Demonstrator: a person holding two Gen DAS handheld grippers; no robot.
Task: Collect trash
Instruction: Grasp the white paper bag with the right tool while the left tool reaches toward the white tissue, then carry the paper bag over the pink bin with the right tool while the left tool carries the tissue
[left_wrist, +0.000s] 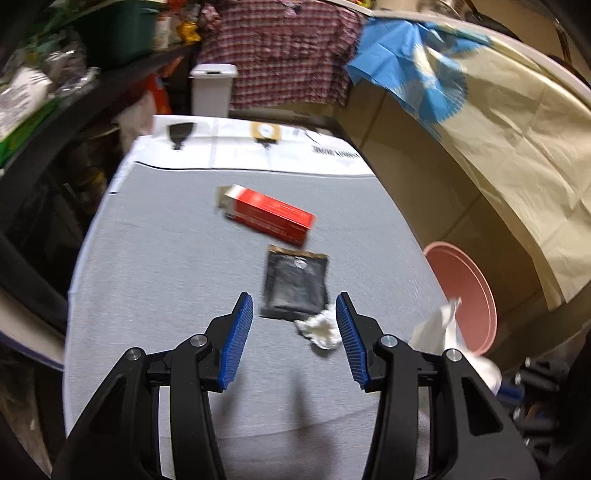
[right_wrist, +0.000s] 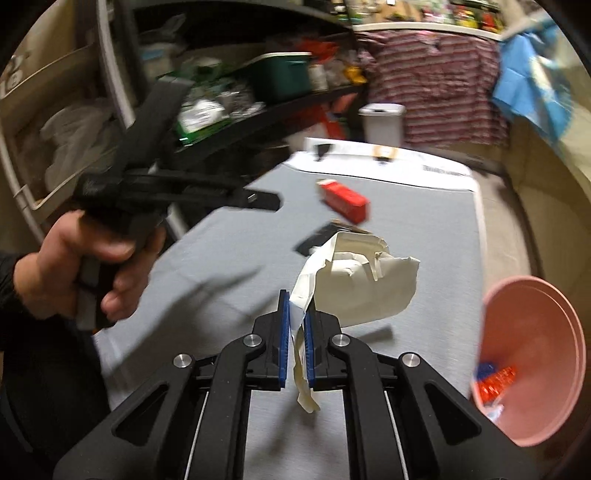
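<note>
Behind clamped paper scrap (right_wrist: 354, 284), black pouch (right_wrist: 317, 238) mostly hidden, blurred.

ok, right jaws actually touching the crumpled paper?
Touching. The right wrist view shows the right gripper shut on the crumpled paper: a strip of it is pinched between the blue pads and hangs below them, above the table.

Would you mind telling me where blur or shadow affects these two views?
Left wrist view: the red box is smeared by motion; the open left gripper throws a shadow on the grey cloth. Right wrist view: shelves and left hand blurred; the held paper stays sharp.
</note>
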